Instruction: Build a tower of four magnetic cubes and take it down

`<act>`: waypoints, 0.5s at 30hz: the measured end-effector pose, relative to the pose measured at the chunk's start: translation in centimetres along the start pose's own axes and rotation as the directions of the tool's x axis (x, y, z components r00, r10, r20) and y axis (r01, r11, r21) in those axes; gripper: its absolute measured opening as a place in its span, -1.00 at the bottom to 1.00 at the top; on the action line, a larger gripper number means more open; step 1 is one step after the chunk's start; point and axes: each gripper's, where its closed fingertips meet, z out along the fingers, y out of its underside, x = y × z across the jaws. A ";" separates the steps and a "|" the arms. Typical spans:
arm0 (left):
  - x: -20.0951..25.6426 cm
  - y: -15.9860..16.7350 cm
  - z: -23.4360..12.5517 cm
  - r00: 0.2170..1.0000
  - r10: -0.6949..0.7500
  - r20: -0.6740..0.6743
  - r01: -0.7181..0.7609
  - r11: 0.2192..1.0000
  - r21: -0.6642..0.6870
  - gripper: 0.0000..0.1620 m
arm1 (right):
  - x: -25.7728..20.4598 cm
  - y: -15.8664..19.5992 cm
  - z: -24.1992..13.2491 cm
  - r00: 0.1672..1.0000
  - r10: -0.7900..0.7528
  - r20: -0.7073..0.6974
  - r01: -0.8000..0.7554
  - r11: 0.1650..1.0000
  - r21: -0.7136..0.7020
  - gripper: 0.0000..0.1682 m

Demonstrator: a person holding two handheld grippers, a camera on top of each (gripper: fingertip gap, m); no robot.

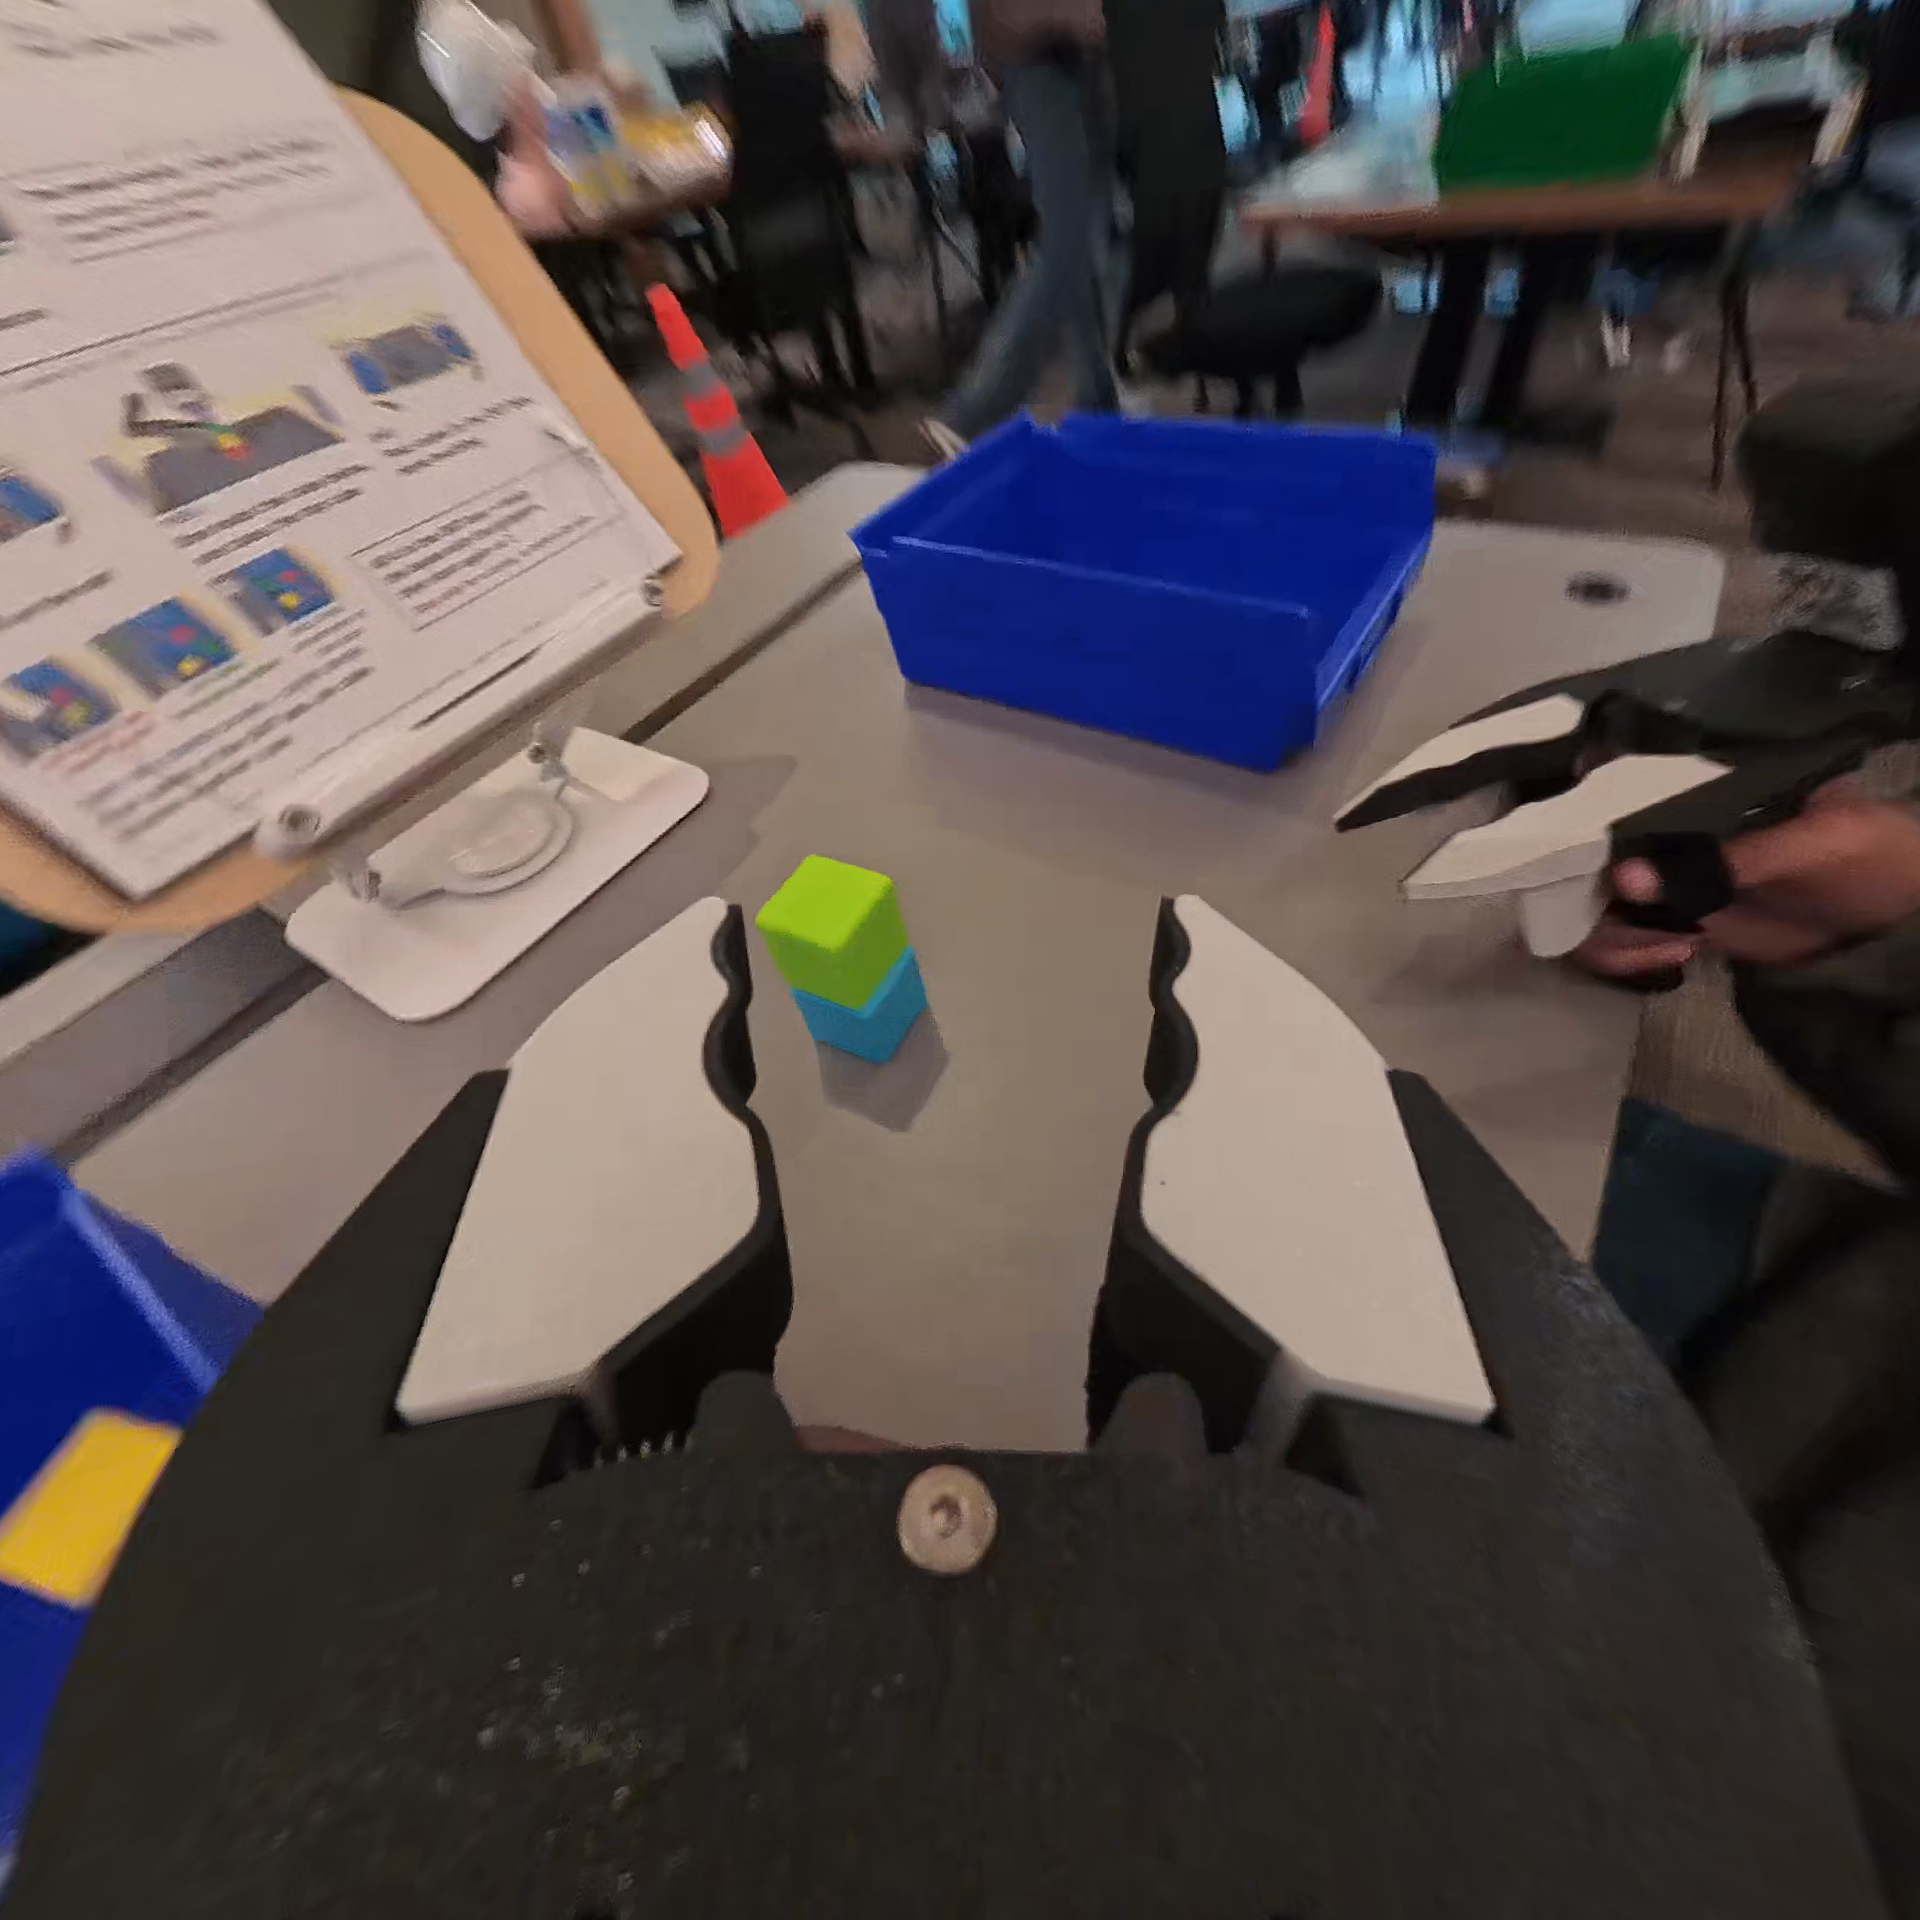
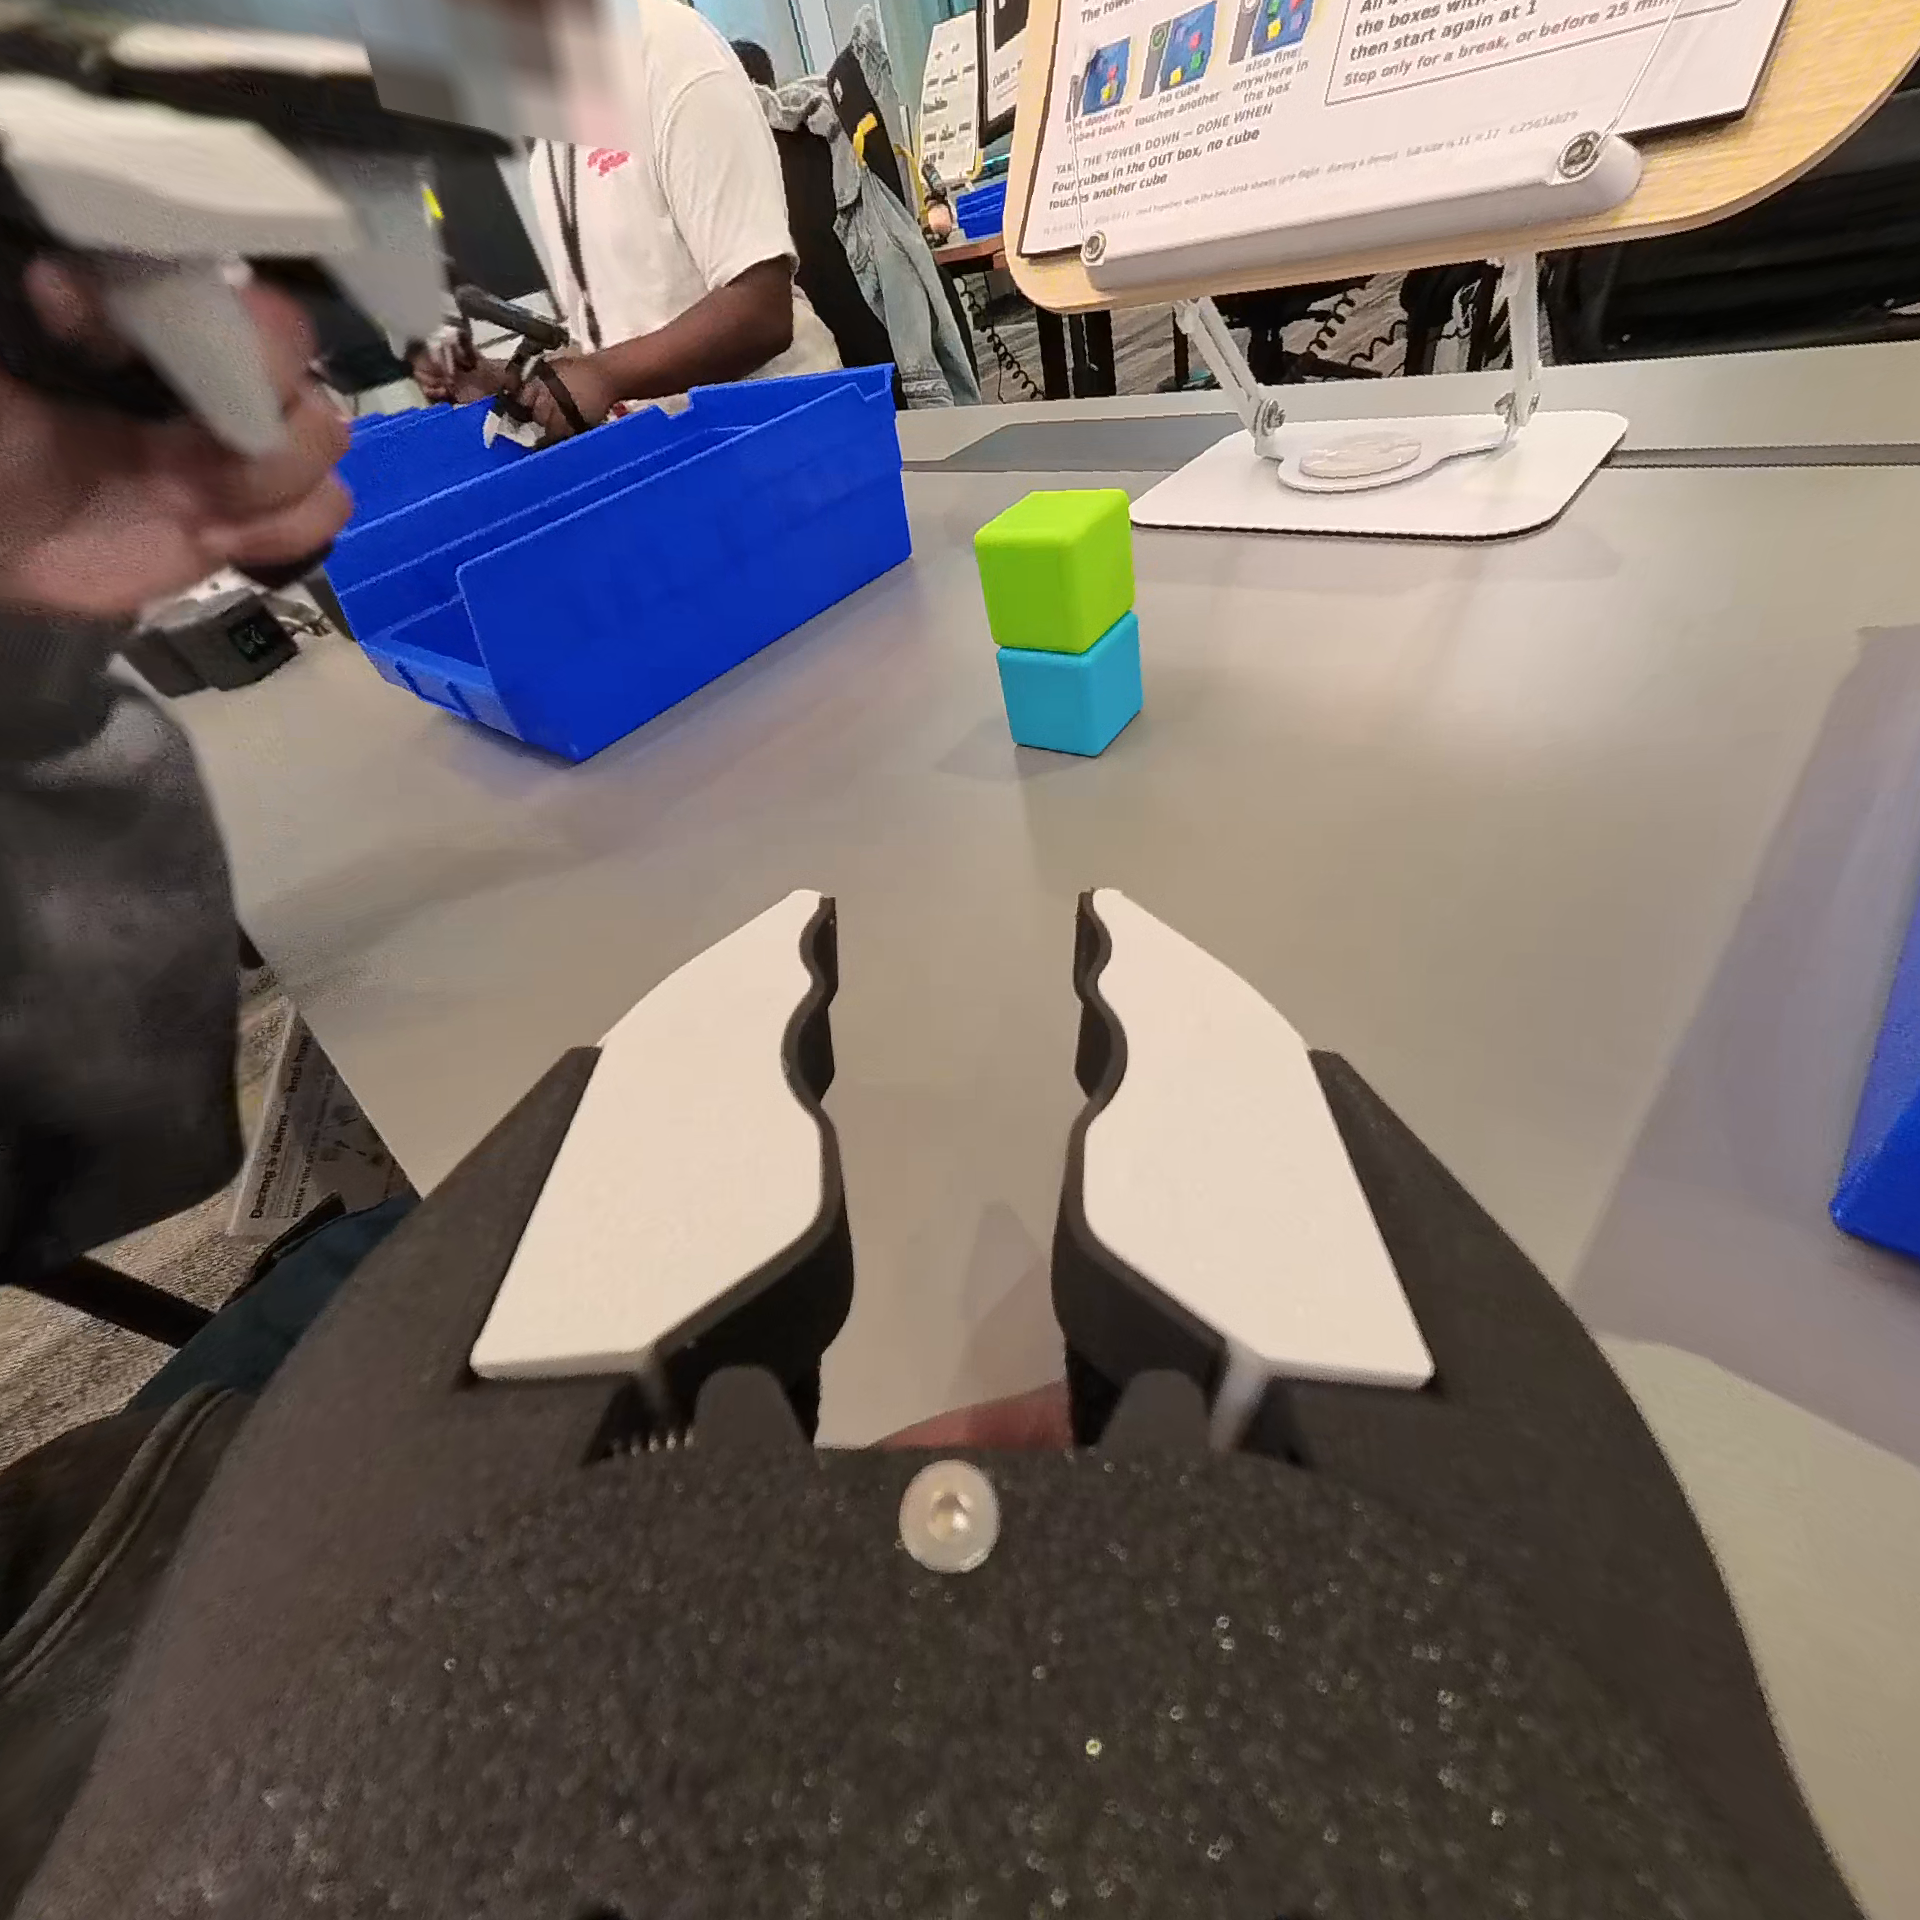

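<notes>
Lime-green matte cube (image 2: 1055, 566) is sitting squarely on sky-blue matte cube (image 2: 1070, 681), mid grey tabletop (image 2: 1351, 831), w/ room either side for approach. Left gripper (image 1: 945, 966) is hovering just short of stack, jaws wide, empty. Right gripper (image 2: 954, 935) is waiting farther back, jaws apart, empty. Two of four stacked or left, can't tell which.

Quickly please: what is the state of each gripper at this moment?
Left gripper: open, holding nothing, facing the green cube stacked on the blue cube.
Right gripper: open, holding nothing.
</notes>
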 end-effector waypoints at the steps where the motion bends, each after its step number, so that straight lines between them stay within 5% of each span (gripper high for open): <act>1: 0.5 0.8 -1.6 0.999 -0.043 0.031 0.041 0.998 0.054 -0.12 | 0.0 0.0 0.0 1.000 0.000 0.001 0.000 1.000 0.000 -0.48; 9: 5.5 10.0 -9.4 0.946 -0.265 0.187 0.241 0.960 0.142 -0.15 | -0.5 0.0 0.0 0.999 -0.051 -0.007 0.051 0.999 -0.003 -0.48; 15: 8.9 13.6 -10.1 0.924 -0.355 0.145 0.337 0.932 0.138 -0.14 | -0.5 0.0 0.0 0.998 -0.062 -0.013 0.062 0.998 0.003 -0.48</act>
